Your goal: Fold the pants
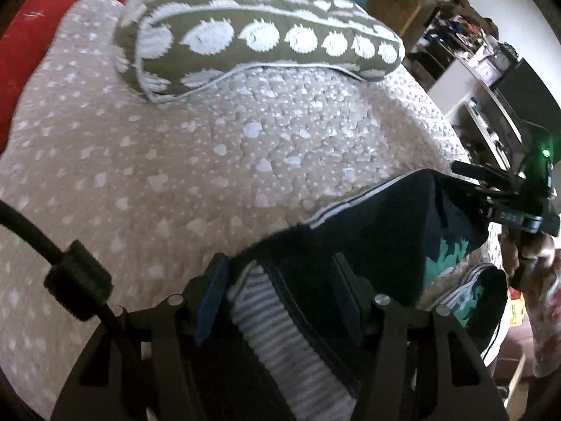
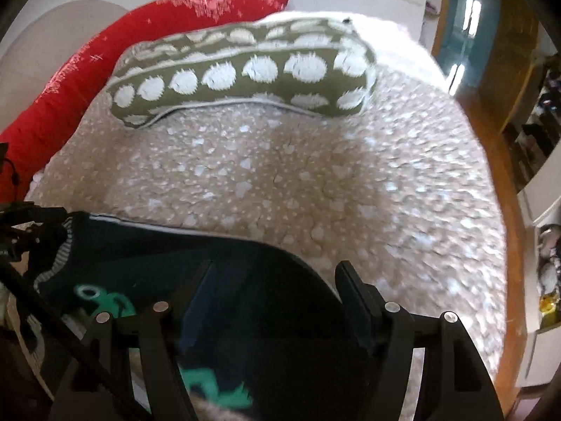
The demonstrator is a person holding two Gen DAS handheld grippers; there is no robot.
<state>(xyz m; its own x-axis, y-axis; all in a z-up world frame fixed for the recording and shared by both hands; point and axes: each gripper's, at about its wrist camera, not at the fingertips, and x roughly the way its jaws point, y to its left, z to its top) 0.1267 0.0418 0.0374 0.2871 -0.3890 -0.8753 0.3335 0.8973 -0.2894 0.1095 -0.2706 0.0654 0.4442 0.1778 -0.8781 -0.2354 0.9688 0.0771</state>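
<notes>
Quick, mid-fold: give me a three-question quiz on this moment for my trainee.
1. True or false: the left hand-held gripper and the right hand-held gripper both grip the dark pants.
2. What lies on the beige blanket beyond the pants? A) an olive pillow with white spots; B) a laptop; C) a shoe.
3. Fill in: the bolster behind the pillow is coloured ____.

Key: 1 true; 2 A; 3 red.
</notes>
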